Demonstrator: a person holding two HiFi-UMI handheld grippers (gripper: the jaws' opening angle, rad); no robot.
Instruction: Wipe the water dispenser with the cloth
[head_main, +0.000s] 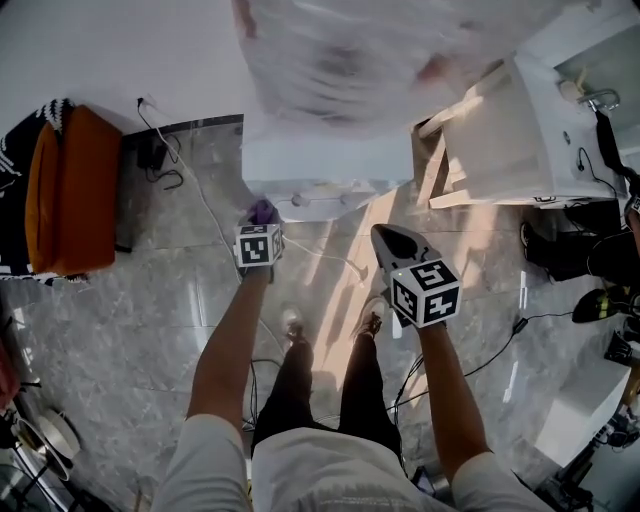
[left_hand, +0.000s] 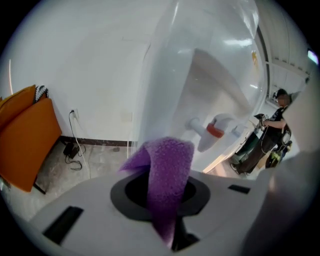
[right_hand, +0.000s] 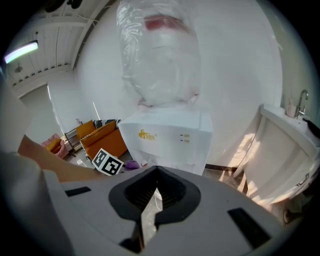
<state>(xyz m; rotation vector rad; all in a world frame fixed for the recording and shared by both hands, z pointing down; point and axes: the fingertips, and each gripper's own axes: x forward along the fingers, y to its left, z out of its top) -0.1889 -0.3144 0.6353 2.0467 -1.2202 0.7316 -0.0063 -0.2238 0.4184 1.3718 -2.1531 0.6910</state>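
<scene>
The left gripper (head_main: 260, 225) is clenched on the purple cloth (left_hand: 167, 175) just in front of the water dispenser (right_hand: 170, 135), near its taps (left_hand: 215, 131), probably ready to wipe, while the right gripper (head_main: 395, 245), jaws closed on nothing, hangs farther back from the dispenser.

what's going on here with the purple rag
A person stands facing a white water dispenser with a large bottle on top, a gripper in each hand. The left gripper is shut on a purple cloth and held up close to the dispenser's front, near the taps; whether the cloth touches it can't be told. The right gripper is shut, empty, and held back from the dispenser.
</scene>
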